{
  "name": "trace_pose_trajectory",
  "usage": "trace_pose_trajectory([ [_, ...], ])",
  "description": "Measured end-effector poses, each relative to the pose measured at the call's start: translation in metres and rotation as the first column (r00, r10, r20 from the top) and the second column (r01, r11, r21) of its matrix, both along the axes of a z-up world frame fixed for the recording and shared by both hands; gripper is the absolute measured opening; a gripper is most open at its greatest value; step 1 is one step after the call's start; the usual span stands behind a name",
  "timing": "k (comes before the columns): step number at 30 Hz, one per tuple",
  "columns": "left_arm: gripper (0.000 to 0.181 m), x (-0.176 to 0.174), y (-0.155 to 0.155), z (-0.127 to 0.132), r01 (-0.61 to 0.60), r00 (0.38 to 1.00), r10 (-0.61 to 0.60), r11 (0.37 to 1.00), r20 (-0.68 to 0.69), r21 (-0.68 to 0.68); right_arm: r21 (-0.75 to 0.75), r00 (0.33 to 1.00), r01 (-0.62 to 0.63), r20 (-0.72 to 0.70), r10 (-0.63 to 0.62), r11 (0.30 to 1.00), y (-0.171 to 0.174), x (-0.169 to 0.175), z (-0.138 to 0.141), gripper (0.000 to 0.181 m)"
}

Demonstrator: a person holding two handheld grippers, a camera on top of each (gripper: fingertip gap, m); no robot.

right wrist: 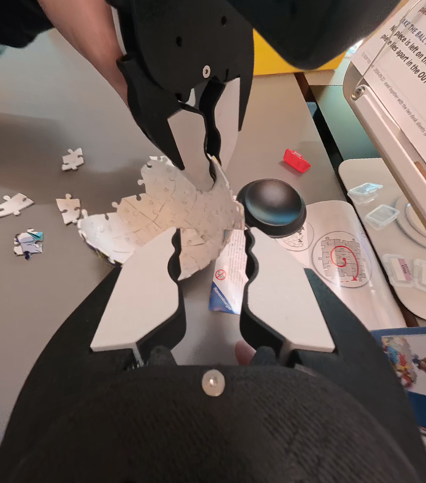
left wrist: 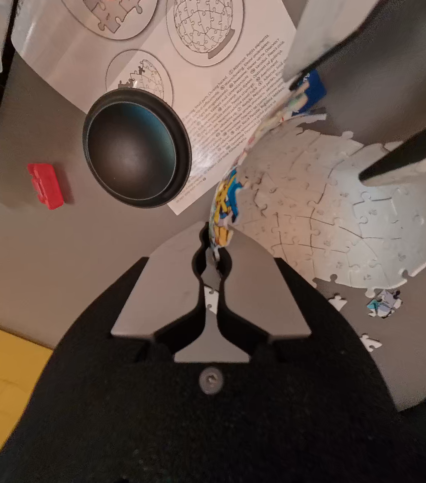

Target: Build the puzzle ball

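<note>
In the left wrist view, the left gripper is clamped on the rim of the half-built puzzle ball, a curved shell of white-backed interlocking pieces held above the grey table, with the black domed stand and a red plastic block beyond. In the right wrist view, the right gripper stands apart around the shell's lower edge. A hard squeeze or twist would likely pop seams loose. Loose white pieces lie nearby; the printed instruction sheet lies underneath.
</note>
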State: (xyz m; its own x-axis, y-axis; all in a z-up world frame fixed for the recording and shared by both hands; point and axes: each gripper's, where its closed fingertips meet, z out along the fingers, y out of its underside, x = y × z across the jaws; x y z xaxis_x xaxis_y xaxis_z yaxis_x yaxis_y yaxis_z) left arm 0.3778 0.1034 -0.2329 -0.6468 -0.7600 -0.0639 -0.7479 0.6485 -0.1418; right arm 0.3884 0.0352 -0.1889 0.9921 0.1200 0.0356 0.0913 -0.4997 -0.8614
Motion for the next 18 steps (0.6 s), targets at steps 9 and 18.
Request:
trace_pose_trajectory([
  [9,0.002,0.003,-0.006,0.003,0.037,0.999,-0.037,0.999,0.025,-0.001,0.101,0.996,0.023,0.085,-0.032,0.995,0.007,0.007,0.017,0.049],
  [18,0.002,0.004,-0.005,0.002,0.018,1.000,-0.018,1.000,0.023,-0.012,0.029,0.994,0.034,0.106,-0.037,0.999,0.008,0.012,-0.002,0.018],
])
